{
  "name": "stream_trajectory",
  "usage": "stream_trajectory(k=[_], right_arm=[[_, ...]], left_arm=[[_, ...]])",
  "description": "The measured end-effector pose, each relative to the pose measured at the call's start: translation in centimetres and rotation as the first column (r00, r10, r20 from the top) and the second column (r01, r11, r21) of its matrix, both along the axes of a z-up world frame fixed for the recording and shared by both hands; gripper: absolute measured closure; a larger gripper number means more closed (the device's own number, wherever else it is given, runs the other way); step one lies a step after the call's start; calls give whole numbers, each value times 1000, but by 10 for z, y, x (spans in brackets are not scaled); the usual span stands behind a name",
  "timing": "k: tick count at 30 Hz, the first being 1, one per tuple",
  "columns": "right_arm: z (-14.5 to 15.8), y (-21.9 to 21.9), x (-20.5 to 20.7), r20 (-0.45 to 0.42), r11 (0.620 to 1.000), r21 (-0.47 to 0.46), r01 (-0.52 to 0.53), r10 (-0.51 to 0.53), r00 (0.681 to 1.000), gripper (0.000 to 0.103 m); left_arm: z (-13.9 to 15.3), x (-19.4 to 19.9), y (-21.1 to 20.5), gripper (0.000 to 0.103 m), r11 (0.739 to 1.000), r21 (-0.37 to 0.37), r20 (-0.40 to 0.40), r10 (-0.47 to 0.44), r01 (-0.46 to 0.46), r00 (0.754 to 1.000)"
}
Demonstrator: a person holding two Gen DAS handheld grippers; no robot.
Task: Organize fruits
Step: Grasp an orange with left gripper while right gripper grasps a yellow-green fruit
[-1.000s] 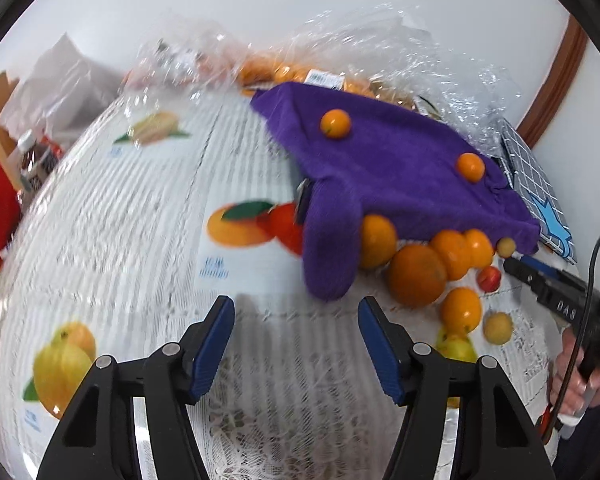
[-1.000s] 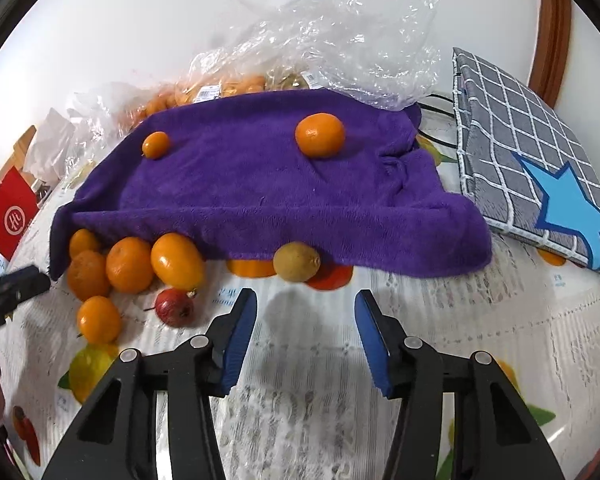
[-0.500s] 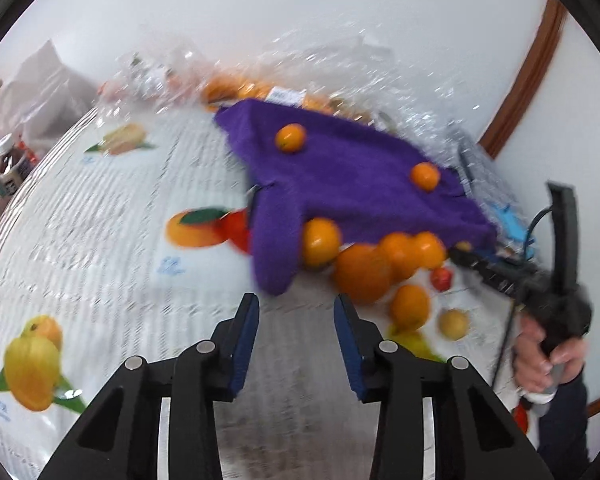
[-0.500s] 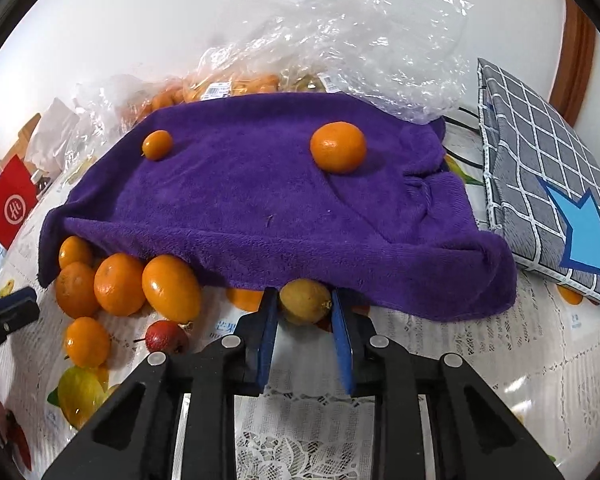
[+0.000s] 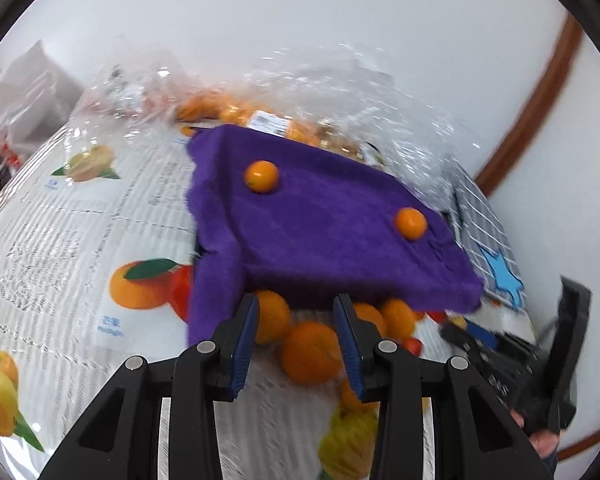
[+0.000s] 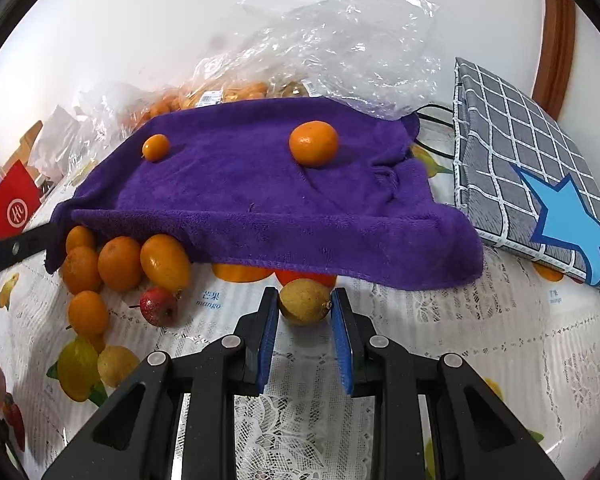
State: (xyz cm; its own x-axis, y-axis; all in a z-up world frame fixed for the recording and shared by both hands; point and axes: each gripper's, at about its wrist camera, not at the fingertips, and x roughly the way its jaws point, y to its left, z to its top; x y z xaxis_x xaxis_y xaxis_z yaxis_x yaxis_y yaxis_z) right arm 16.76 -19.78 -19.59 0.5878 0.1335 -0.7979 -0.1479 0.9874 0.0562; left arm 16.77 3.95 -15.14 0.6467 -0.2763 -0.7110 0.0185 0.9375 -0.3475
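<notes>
A purple towel point(image 6: 260, 184) lies on the table with two oranges on it, a small one point(image 6: 155, 147) and a larger one point(image 6: 313, 142). My right gripper point(image 6: 305, 305) is shut on a yellow-brown fruit point(image 6: 305, 301) at the towel's front edge. A cluster of oranges point(image 6: 120, 262) and a small red fruit point(image 6: 158, 306) lie to its left. In the left wrist view my left gripper point(image 5: 296, 316) is open, its fingers on either side of the gap just above a large orange point(image 5: 310, 350), in front of the towel point(image 5: 324, 232).
A clear plastic bag with oranges point(image 6: 228, 94) lies behind the towel. A grey checked cushion with a blue star point(image 6: 532, 184) sits at the right. A red box point(image 6: 14, 210) is at the far left. The tablecloth point(image 6: 440, 340) has printed fruit pictures.
My right gripper moved forward and closed on the yellow-brown fruit. My left gripper moved right toward the orange cluster and narrowed its opening.
</notes>
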Motion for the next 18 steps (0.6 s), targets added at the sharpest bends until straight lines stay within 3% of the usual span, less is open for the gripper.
stream_trajectory(k=[4,8,12,18], right_arm=[[-1,5,-1,-1,1000,-19,-16,16,1000,76],[-1,5,-2,0,1000,-22,-16,16,1000,76],[-2,4,-2,-5,1000,-20,-14,13,1000,76],[-3,2,-2,-1,1000,-20,1,-1,1000,76]], left_arm=[[-12,10,10,71,999,-41,-52,5,-7,999],[-21,11,5,71,1000,-4,-61,-19,19,998],[-26,11,4,70,999,31,-39,-13,14,999],[-28,10,7,72,1000,4,-28,-15,15,999]])
